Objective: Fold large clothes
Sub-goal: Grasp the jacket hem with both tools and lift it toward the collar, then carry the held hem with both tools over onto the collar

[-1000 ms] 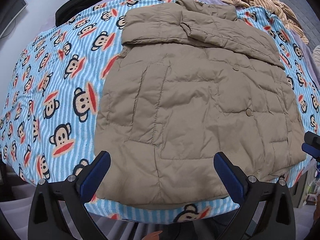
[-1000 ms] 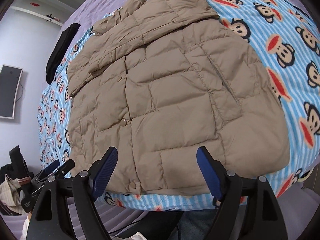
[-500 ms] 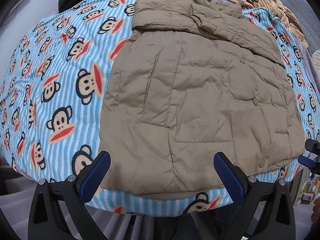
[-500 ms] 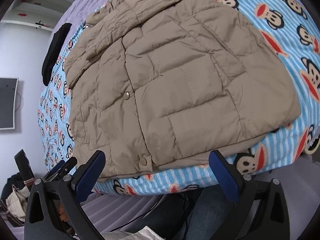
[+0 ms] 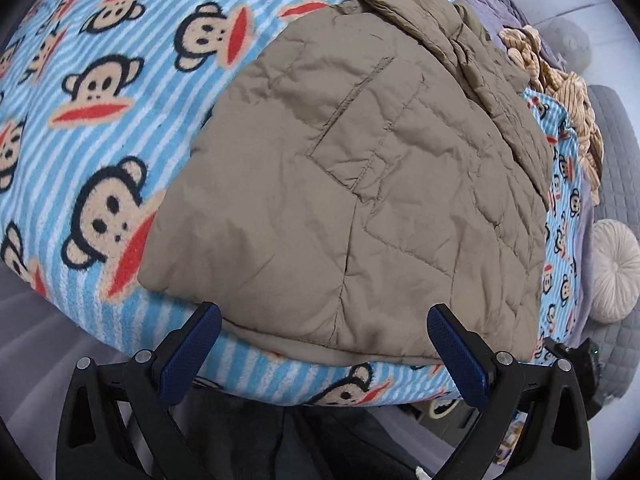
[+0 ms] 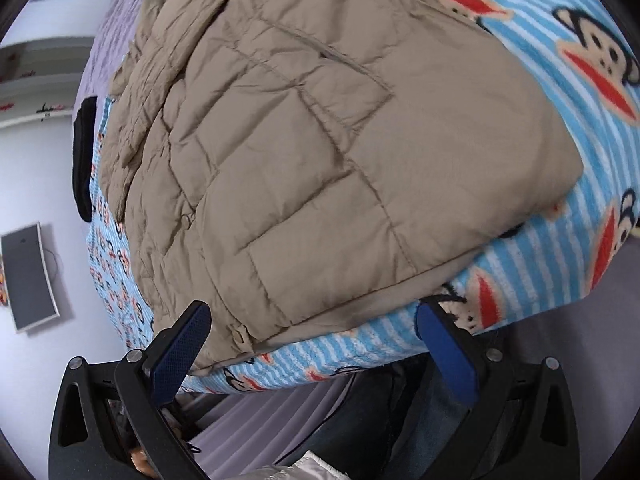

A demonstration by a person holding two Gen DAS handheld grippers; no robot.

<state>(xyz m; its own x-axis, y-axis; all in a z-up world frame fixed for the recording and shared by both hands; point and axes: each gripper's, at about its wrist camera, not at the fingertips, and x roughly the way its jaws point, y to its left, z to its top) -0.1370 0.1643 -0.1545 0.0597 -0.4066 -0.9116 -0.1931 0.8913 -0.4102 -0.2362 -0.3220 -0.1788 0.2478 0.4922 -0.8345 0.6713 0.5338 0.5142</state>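
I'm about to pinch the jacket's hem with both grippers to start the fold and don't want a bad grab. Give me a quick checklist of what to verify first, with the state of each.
1. Left gripper jaws open, nothing between the pads: ok.
2. Right gripper jaws open, having just widened, nothing clamped: ok.
3. Jacket lies flat on the monkey blanket, near hem exposed: ok.
4. Both grippers line up at the hem edge: ok.
5. Pads would catch only the jacket, not the blanket under it: cannot tell.
6. Sleeves folded in across the top of the jacket: ok.
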